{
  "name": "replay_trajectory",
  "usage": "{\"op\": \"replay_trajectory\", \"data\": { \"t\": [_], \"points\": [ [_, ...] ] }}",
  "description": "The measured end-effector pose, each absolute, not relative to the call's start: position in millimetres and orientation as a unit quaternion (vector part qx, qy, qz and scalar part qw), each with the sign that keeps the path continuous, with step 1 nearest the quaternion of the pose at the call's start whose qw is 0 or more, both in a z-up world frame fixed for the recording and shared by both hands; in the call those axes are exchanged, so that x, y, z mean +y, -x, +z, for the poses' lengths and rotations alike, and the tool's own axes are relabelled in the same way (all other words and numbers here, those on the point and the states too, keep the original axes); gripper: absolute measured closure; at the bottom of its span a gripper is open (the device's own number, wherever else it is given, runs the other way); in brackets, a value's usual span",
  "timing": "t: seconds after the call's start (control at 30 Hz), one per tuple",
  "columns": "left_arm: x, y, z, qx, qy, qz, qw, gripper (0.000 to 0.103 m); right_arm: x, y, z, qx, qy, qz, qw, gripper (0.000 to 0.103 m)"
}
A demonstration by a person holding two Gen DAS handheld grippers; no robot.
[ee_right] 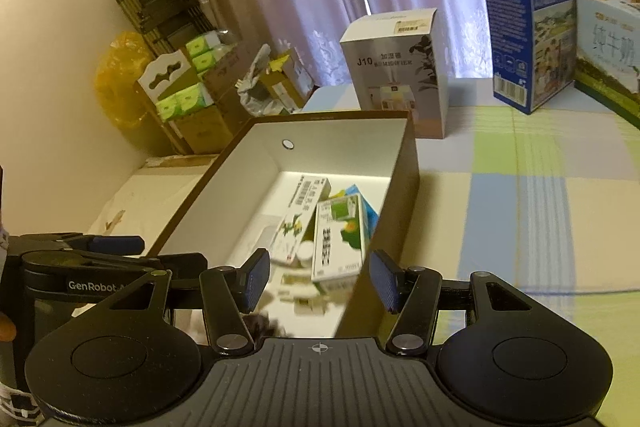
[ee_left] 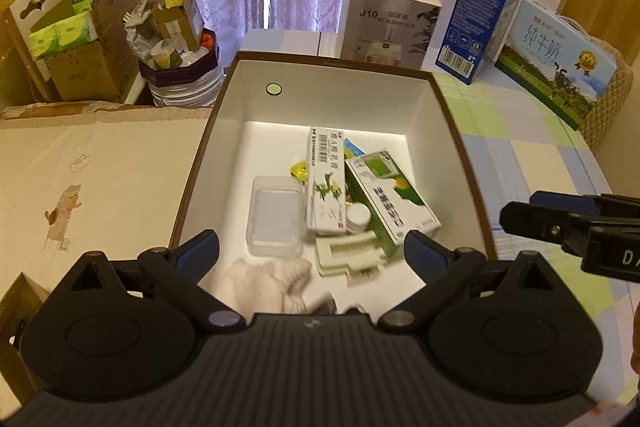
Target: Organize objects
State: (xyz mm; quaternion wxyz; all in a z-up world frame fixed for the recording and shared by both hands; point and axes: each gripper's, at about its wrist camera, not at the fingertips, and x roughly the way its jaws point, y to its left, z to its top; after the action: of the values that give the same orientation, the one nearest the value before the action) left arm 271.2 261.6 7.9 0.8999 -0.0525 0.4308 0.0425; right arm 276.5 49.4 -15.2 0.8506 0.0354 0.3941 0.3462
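Left gripper (ee_left: 312, 251): jaws spread wide, nothing between the blue pads; it hangs over the near end of the box, pointing down into it; no earlier view given, so only this wide stance can be told

Right gripper (ee_right: 318, 281): jaws part-way apart, clamping nothing; pads straddle the line of the box's near right wall without pressing it; in the left wrist view it pokes in from the right edge, beside the box

Box (ee_left: 224, 115): open, brown outside, white inside, standing on the checked cloth (ee_left: 520, 147); a small round sticker (ee_left: 273, 89) on its far inner wall

Sock (ee_left: 272, 281): pale, crumpled, lying on the box floor at the near end, just under the left gripper, touching neither pad

Clear plastic case (ee_left: 276, 215): flat on the floor, left of centre

Long white carton (ee_left: 326, 183): lying lengthwise mid-box, green print on top

Green-and-white carton (ee_left: 390, 195): just beside it on the right, tilted

Small white jar (ee_left: 358, 217): tucked between the two cartons

Cream plastic piece (ee_left: 352, 253): near the front, beside the sock

Humidifier box (ee_left: 390, 15): upright beyond the box; milk cartons (ee_left: 556, 59) to its right
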Motion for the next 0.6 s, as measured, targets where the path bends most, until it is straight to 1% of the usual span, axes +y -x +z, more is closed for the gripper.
{"op": "replay_trajectory", "data": {
  "t": [0.3,0.4,0.6],
  "points": [
    [218,-210,27,0.408,0.058,0.051,0.910,0.004,2,-227,-2,0.386,-0.036,0.344,0.855,0.049],
    [203,-191,29,0.406,0.056,0.052,0.911,0.001,-16,-214,-1,0.390,-0.038,0.342,0.854,0.049],
    [175,-155,25,0.404,0.063,0.059,0.910,0.001,-53,-184,0,0.397,-0.028,0.336,0.853,0.049]
  ]
}}
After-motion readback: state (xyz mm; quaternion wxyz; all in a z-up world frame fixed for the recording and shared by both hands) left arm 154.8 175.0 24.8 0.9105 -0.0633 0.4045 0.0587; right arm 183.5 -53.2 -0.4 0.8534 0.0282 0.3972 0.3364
